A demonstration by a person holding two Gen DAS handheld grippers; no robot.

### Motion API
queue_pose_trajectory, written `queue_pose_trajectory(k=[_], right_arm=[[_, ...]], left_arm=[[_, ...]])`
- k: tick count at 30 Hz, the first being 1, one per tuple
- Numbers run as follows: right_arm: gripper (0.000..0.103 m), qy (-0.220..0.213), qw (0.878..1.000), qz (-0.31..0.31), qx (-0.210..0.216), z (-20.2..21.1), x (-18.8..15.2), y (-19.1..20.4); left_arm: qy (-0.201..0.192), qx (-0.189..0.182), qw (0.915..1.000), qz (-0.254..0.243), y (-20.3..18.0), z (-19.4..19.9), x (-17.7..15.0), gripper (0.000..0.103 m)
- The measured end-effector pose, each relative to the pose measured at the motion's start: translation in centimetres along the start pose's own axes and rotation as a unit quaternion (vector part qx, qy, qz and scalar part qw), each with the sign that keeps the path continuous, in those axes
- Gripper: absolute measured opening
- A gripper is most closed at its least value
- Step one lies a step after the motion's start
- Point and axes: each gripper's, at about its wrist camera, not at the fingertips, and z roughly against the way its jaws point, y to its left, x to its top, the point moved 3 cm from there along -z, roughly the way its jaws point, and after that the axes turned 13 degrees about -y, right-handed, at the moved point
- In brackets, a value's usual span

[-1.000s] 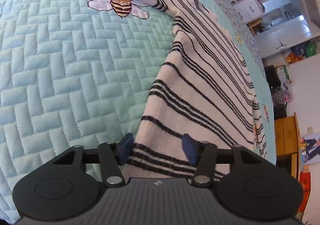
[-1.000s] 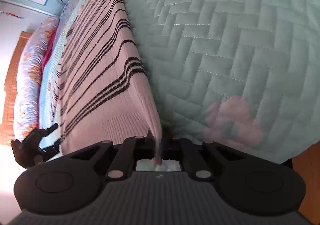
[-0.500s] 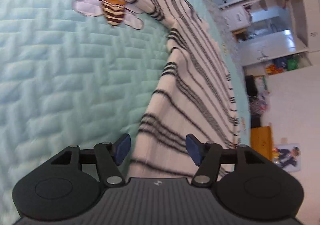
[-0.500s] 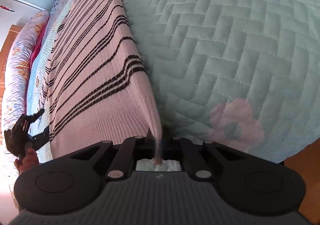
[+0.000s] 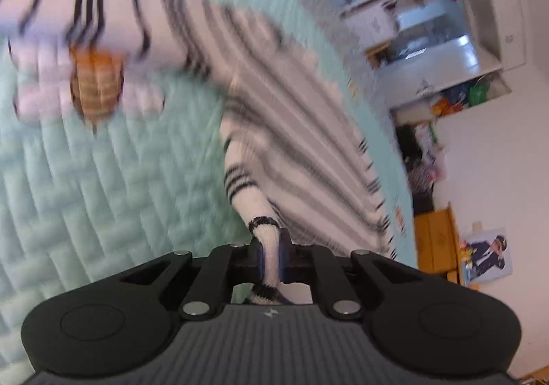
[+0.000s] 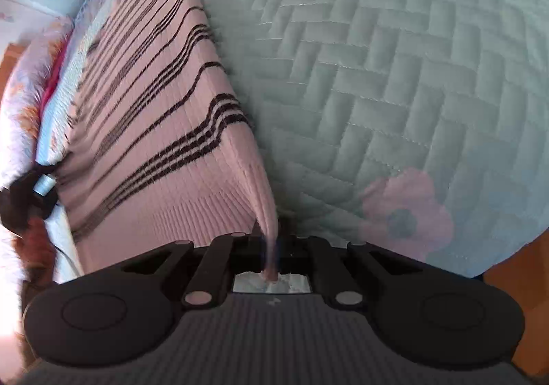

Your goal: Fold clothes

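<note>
Bed, aqua quilted bedspread (image 6: 394,83); striped sweater (image 6: 164,117) spread flat on it.

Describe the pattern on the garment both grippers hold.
Pale pinkish-white knit sweater with thin black stripes, singly and in groups; clearest in the right wrist view.

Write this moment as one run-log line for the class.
task: fold clothes | left gripper: jaws shut on striped sweater | right gripper: jaws shut on sweater hem | surface: quilted bedspread

A quilted light-blue bedspread (image 6: 394,69) is covering the bed, showing a pink flower print (image 6: 408,217). White shelves (image 5: 446,25) are standing against the far wall. A poster (image 5: 487,258) is hanging beside yellow furniture (image 5: 434,237).
</note>
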Motion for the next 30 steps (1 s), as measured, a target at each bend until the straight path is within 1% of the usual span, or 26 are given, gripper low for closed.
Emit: queue_pose_trajectory(k=[3, 4, 6, 8, 9, 11, 12, 13, 14, 15, 16, 18, 20, 24, 27, 29, 30], right_arm=[[0.002, 0.005, 1.000, 0.001, -0.002, -0.3, 0.1, 0.1], [0.002, 0.005, 1.000, -0.002, 0.001, -0.4, 0.0, -0.1], [0.002, 0.004, 1.000, -0.010, 0.008, -0.3, 0.0, -0.4], [0.002, 0.002, 1.000, -0.015, 0.014, -0.2, 0.1, -0.7], [0.002, 0.000, 1.000, -0.015, 0.015, -0.1, 0.1, -0.8], [0.003, 0.000, 1.000, -0.015, 0.018, -0.1, 0.1, -0.9], [0.003, 0.000, 1.000, -0.014, 0.020, -0.1, 0.1, -0.9], [0.003, 0.000, 1.000, -0.014, 0.022, -0.1, 0.1, -0.9], [0.003, 0.000, 1.000, -0.015, 0.024, -0.1, 0.1, -1.0], [0.003, -0.002, 1.000, -0.015, 0.027, -0.1, 0.1, -1.1], [0.003, -0.003, 0.999, -0.017, 0.030, 0.0, 0.1, -1.3], [0.003, -0.007, 0.999, -0.021, 0.038, 0.2, -0.1, -1.8], [0.003, -0.010, 0.999, -0.025, 0.046, 0.4, -0.1, -2.2], [0.003, -0.013, 0.998, -0.026, 0.056, 0.6, -0.3, -2.6], [0.003, -0.014, 0.998, -0.025, 0.061, 0.7, -0.3, -2.7], [0.003, -0.016, 0.998, -0.026, 0.062, 0.8, -0.4, -2.7], [0.003, -0.017, 0.998, -0.026, 0.063, 0.8, -0.5, -2.7]], left_arm=[[0.023, 0.061, 0.9978, -0.011, 1.0, -1.2, -0.8, 0.007], [0.032, 0.077, 0.9966, -0.002, 1.9, -1.7, -1.3, 0.008], [0.023, 0.065, 0.9966, 0.044, 3.5, -1.8, -1.9, 0.009], [0.011, 0.044, 0.9962, 0.074, 4.2, -1.1, -2.3, 0.017], [0.009, 0.038, 0.9963, 0.076, 4.3, -0.7, -2.5, 0.021], [0.015, 0.035, 0.9972, 0.064, 4.0, 0.1, -3.0, 0.024], [0.017, 0.034, 0.9975, 0.060, 3.9, 0.8, -3.3, 0.028], [0.018, 0.033, 0.9977, 0.056, 3.8, 1.6, -3.7, 0.036], [0.019, 0.031, 0.9979, 0.053, 3.7, 2.4, -4.1, 0.040], [0.019, 0.029, 0.9982, 0.048, 3.8, 3.4, -4.4, 0.048], [0.017, 0.029, 0.9984, 0.045, 3.9, 4.5, -5.1, 0.054], [0.021, 0.029, 0.9988, 0.032, 4.0, 6.6, -6.7, 0.057], [0.031, 0.034, 0.9989, 0.009, 4.0, 8.0, -8.1, 0.057], [0.046, 0.042, 0.9980, -0.013, 3.9, 10.3, -10.6, 0.057], [0.061, 0.057, 0.9959, -0.037, 3.0, 10.3, -11.8, 0.058], [0.059, 0.078, 0.9933, -0.061, 2.1, 10.0, -12.2, 0.049], [0.060, 0.092, 0.9918, -0.067, 1.7, 9.7, -12.2, 0.017]])
